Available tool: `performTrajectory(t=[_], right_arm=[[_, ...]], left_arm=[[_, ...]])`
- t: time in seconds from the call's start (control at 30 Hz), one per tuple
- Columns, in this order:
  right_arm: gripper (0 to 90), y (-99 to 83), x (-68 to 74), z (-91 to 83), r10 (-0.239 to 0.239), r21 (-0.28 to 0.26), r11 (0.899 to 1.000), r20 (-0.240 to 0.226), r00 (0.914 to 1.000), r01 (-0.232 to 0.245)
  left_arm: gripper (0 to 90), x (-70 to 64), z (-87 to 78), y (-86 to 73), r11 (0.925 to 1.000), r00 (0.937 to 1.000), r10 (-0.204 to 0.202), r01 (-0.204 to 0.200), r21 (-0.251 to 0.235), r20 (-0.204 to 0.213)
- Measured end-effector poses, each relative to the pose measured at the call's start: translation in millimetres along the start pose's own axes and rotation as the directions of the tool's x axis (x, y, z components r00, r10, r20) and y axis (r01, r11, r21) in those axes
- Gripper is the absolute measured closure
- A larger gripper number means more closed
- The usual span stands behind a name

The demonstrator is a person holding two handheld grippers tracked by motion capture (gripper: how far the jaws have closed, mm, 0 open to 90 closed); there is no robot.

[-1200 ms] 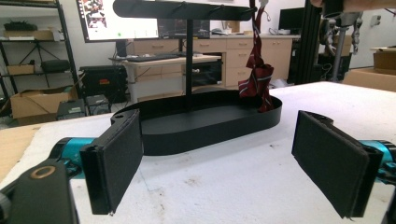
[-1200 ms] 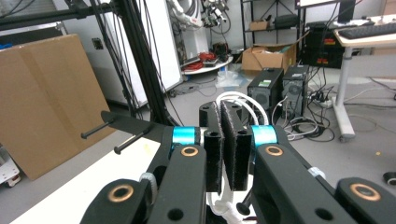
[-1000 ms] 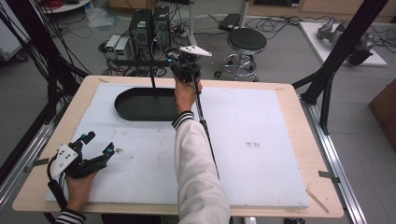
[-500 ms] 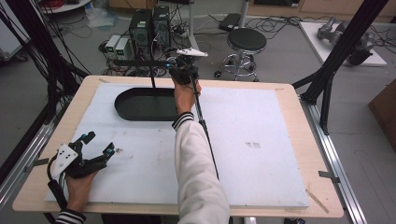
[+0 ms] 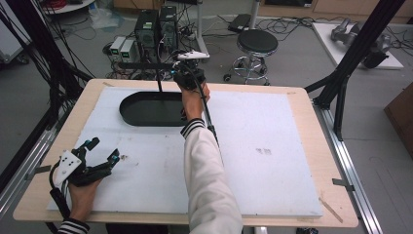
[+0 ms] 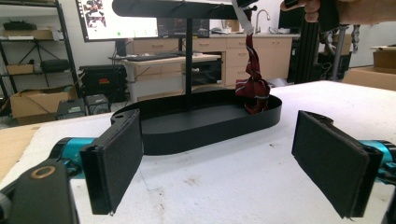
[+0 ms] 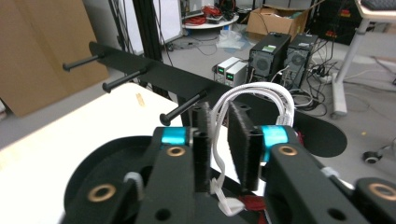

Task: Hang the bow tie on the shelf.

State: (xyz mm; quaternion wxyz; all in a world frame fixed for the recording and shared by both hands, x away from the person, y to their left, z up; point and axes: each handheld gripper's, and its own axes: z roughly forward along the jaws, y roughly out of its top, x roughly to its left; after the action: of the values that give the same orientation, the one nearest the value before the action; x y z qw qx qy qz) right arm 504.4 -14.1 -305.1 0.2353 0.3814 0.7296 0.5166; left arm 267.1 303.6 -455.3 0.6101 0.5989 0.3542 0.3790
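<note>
A black stand rises from an oval tray, with a thin post and a top bar bearing several pegs. My right gripper is above the tray's right end, level with the bar. Its jaws are shut on a looped white cord. From that cord hangs a dark red fabric piece, whose lower end rests in the tray. My left gripper lies on the board at the front left, open, with nothing between its pads.
A white board covers the wooden table. Beyond the far edge stand computer towers and a round stool. Black frame legs rise at the right and left corners.
My right gripper has drifted slightly to the left above the stand, still holding the cord. The left gripper has stayed put.
</note>
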Motion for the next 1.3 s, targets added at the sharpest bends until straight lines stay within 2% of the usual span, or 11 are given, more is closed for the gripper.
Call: performTrajectory(t=[0.13,0.23,0.4,0.43,0.57,0.77,0.9,0.93,1.03,1.07,1.3], right_arm=[[73.2,0.6,3.9,0.1,-0.068,0.032,0.997,0.008,0.9976,0.068],[72.0,0.8,5.8,-0.9,-0.093,0.039,0.995,0.013,0.9956,0.092],[64.9,1.4,3.0,-7.7,-0.063,0.006,0.998,-0.012,0.9980,0.063],[61.1,2.1,2.1,-10.0,-0.052,-0.001,0.999,-0.026,0.9983,0.052],[30.4,5.9,0.7,-20.6,-0.016,-0.016,1.000,-0.067,0.9976,0.015],[11.9,15.0,-0.5,-48.6,-0.006,-0.061,0.998,-0.146,0.9893,-0.003],[11.4,11.4,-3.0,-79.5,-0.042,-0.115,0.993,-0.165,0.9854,0.023],[10.9,9.9,-5.6,-90.4,-0.046,-0.102,0.994,-0.171,0.9841,0.028],[10.9,0.7,-11.3,-121.1,-0.063,-0.148,0.988,-0.167,0.9840,0.038],[10.9,-2.8,-13.8,-133.3,-0.062,-0.139,0.990,-0.170,0.9835,0.039],[10.9,-54.3,-31.3,-226.4,-0.107,-0.216,0.973,-0.093,0.9900,0.084]], left_arm=[[16.9,-0.1,0.2,0.0,1.0000,1.0000,-0.004,0.004,-0.002,0.000],[16.9,0.1,0.0,0.0,1.0000,1.0000,0.001,-0.001,0.001,-0.001],[16.9,0.2,0.2,0.0,1.0000,1.0000,-0.003,0.003,-0.002,-0.001],[16.9,0.4,0.2,0.0,1.0000,1.0000,-0.004,0.004,-0.001,-0.002],[16.9,0.9,0.1,0.1,1.0000,1.0000,-0.005,0.005,0.003,-0.002],[17.0,0.7,1.6,0.4,0.9999,1.0000,-0.005,0.005,0.013,-0.003],[17.0,0.6,1.4,0.2,0.9999,1.0000,-0.006,0.006,0.009,-0.004],[17.0,0.7,1.3,0.3,0.9999,1.0000,-0.008,0.008,0.010,-0.003],[17.0,0.8,1.1,0.2,0.9999,1.0000,-0.007,0.007,0.009,-0.004],[17.0,0.5,1.1,0.1,1.0000,1.0000,-0.008,0.008,0.004,-0.004],[16.9,0.6,0.4,0.2,1.0000,1.0000,-0.003,0.003,0.005,-0.005]])
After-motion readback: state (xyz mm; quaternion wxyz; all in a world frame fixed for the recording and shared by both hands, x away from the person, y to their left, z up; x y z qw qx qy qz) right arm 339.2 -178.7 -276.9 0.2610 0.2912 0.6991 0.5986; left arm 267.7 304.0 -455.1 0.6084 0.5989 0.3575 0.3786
